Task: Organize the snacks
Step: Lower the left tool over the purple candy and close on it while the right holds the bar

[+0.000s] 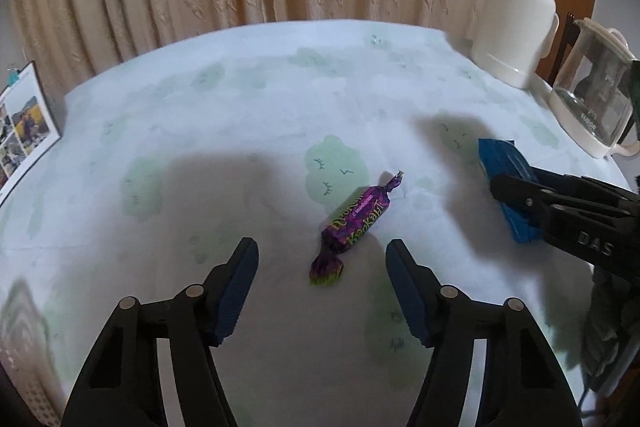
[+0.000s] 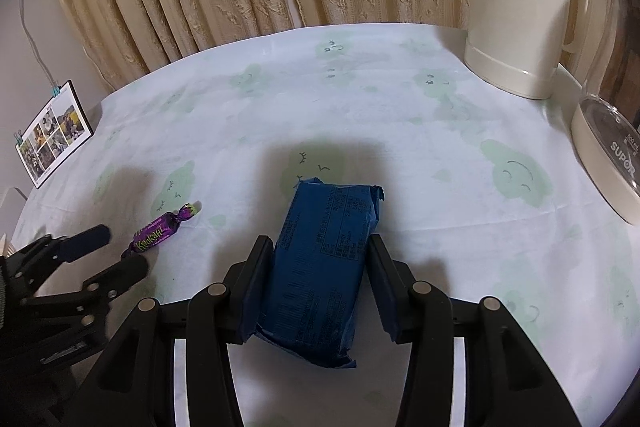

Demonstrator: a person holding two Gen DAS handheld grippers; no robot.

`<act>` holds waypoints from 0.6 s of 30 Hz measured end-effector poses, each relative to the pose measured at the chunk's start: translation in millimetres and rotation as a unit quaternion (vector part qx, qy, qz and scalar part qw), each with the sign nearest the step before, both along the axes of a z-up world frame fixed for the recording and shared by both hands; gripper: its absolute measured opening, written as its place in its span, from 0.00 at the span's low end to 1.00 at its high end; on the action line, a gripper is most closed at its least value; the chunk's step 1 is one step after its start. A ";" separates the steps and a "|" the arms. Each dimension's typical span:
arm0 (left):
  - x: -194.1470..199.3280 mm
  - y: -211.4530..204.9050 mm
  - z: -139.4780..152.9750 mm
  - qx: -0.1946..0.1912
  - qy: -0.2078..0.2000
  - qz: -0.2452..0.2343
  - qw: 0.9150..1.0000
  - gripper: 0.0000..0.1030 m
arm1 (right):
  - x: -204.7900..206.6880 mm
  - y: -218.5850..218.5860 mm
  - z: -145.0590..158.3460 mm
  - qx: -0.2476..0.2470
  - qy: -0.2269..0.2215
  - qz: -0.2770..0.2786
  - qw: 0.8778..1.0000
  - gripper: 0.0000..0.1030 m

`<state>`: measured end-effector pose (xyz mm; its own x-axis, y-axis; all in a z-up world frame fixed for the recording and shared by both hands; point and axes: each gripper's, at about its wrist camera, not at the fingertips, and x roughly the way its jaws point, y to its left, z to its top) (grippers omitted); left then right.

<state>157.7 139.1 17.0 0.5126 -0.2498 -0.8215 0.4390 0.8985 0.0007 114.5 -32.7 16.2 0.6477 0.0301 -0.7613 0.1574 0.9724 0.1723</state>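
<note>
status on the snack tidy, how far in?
Early. Done: nothing visibly sorted; no container in view. In hand: right gripper has its jaws around the blue packet. Left: the purple candy lies loose on the tablecloth, left gripper open just short of it.

The left gripper (image 1: pixel 322 251), a black plastic two-finger tool, is built from angular linkage bars joined by round silver pins. Its fingertips (image 1: pixel 240 283) are faced with ribbed dark-blue pads. The right gripper (image 2: pixel 320 255) is made the same way, with flat dark-blue pads set on black fingers (image 2: pixel 256 267) and silver pivot pins. White raised letters "DAS" are moulded into its black side, seen from the left wrist view.
</note>
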 end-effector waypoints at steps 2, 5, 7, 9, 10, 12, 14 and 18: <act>3.4 -3.9 -2.3 0.001 0.003 -0.003 1.000 0.62 | -0.2 -0.3 0.1 0.002 0.000 0.000 1.000 0.43; 8.9 -8.0 -3.6 0.001 0.004 -0.006 1.000 0.59 | -0.4 0.1 0.1 0.003 -0.001 0.000 1.000 0.44; 12.5 -11.4 -3.9 0.000 0.005 -0.006 1.000 0.54 | -0.7 0.4 -0.2 0.003 -0.001 0.000 1.000 0.44; 14.2 -12.2 -2.7 -0.001 0.006 -0.007 1.000 0.50 | -0.2 0.3 -0.5 0.004 -0.001 0.000 1.000 0.44; 14.6 -12.8 -2.4 -0.002 0.006 -0.008 1.000 0.46 | 0.0 0.4 -0.5 0.005 -0.001 0.000 1.000 0.44; 14.4 -16.1 -2.3 -0.005 0.005 -0.010 1.000 0.38 | -0.4 0.4 -0.5 0.004 -0.001 0.000 1.000 0.44; 13.2 -18.4 -2.1 -0.005 0.002 -0.012 1.000 0.33 | -0.3 0.3 -0.5 0.004 -0.001 0.000 1.000 0.44; 10.9 -21.3 -2.1 -0.010 -0.001 -0.014 1.000 0.24 | -0.6 0.5 -0.3 0.004 -0.001 0.000 1.000 0.44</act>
